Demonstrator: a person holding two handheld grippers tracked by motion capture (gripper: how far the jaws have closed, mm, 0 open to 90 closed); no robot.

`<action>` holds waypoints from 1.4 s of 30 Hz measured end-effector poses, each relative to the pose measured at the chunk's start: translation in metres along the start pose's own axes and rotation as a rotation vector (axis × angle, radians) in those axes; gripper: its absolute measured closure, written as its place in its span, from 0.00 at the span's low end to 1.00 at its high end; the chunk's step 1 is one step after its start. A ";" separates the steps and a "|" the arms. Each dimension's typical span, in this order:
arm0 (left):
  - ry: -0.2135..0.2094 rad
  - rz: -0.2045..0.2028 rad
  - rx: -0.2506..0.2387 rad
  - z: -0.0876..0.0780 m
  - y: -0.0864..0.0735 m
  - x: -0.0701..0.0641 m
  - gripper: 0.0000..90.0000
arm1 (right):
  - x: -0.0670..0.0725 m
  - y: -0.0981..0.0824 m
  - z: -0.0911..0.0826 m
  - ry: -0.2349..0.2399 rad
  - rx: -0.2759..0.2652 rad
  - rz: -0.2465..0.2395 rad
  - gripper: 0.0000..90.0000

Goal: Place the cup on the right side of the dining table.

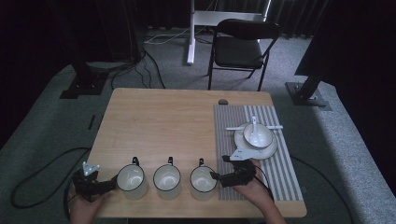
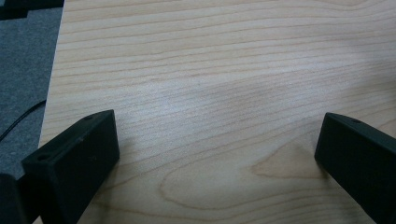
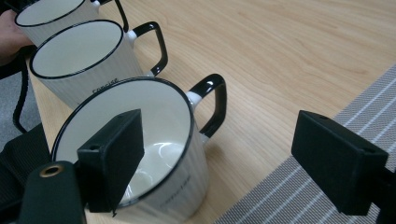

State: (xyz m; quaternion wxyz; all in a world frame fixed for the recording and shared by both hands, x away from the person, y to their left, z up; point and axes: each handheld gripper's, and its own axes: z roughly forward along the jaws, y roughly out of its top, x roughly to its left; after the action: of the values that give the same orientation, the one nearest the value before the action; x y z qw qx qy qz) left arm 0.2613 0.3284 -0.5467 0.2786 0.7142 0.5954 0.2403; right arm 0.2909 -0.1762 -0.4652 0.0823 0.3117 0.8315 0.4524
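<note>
Three white mugs with black rims and handles stand in a row near the table's front edge: left mug, middle mug, right mug. My left gripper sits open just left of the left mug; in the left gripper view its jaws stand wide apart over bare wood. Just right of the right mug is my right gripper, also open. In the right gripper view one jaw hangs over the nearest mug, which is empty, and the other over the striped placemat.
A grey striped placemat covers the table's right side and bears a white saucer, a white cup and a spoon. A small dark object lies at the far edge. A folding chair stands beyond the table.
</note>
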 end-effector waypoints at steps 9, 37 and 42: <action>0.004 -0.004 0.000 0.001 0.001 -0.003 0.00 | 0.003 0.003 0.023 0.006 0.088 0.004 0.29; 0.004 -0.004 0.000 0.001 0.001 -0.003 0.00 | 0.013 0.020 0.049 -0.001 0.349 -0.029 0.87; 0.004 -0.004 0.000 0.001 0.001 -0.003 0.00 | 0.021 0.022 0.050 -0.050 0.377 -0.115 0.90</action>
State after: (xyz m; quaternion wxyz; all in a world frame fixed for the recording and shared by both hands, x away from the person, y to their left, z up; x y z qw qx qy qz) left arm 0.2614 0.3250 -0.5468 0.2781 0.7125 0.5974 0.2411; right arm 0.3054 -0.1198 -0.4732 0.0687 0.2845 0.9157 0.2754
